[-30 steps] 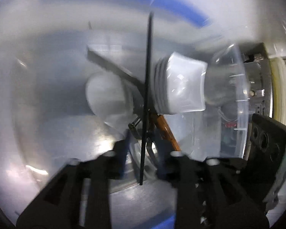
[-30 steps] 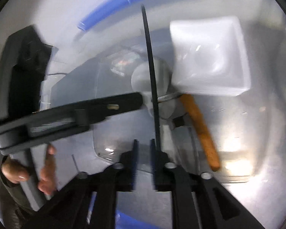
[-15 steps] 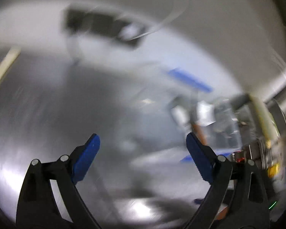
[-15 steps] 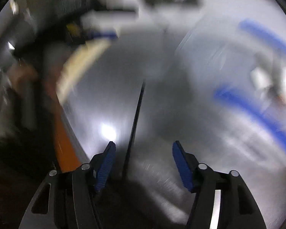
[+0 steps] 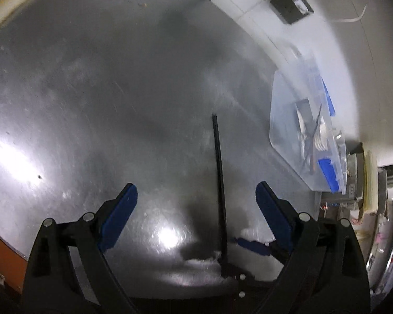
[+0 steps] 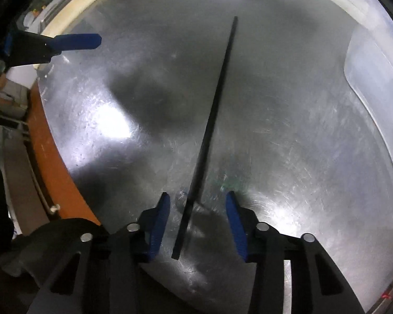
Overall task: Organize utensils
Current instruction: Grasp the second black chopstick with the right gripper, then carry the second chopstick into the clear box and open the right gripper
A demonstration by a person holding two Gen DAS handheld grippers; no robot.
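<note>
The black chopstick (image 6: 209, 130) lies flat on the metal table (image 6: 288, 130), between the spread fingers of the right gripper (image 6: 196, 225). Close gently on its near end; the left gripper (image 5: 196, 222) is spread too.

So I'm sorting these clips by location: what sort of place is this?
Probably a lab or workshop bench, not a home kitchen: a bare scratched metal tabletop, wall sockets with cables, and a clear plastic bin holding white dishes.

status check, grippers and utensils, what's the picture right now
Left gripper open, empty. Right gripper open, straddling black chopstick lying on metal table, not gripped. Clear bin holds other utensils. Nothing in the way.
</note>
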